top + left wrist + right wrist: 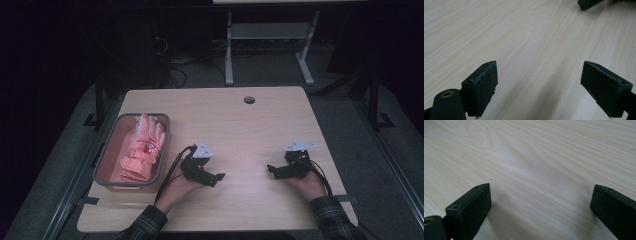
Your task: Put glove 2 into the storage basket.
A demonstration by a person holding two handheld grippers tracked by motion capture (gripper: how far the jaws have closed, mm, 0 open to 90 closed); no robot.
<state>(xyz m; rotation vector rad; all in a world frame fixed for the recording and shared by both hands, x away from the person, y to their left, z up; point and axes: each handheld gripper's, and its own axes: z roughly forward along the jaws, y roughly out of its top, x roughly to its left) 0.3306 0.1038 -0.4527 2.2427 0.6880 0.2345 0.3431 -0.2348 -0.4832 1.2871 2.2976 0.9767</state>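
So both grippers are just parked low over the surface right now, left gripper near the middle-left and right gripper over toward the right, pointing at each other. Fingers on the left one are spread wide apart with only bare wood between them, same story on the right one, fingers apart and holding nothing. The thing nearest to them is the pink gloves, piled in the grey bin at the left edge, just beside the left gripper. I'd guess they're light, soft and floppy, so they'll sag and bunch when lifted, nothing fragile, not slippery. Best bet is pinching a thick bit like the cuff or the palm, since a single fingertip would probably just stretch and slide out
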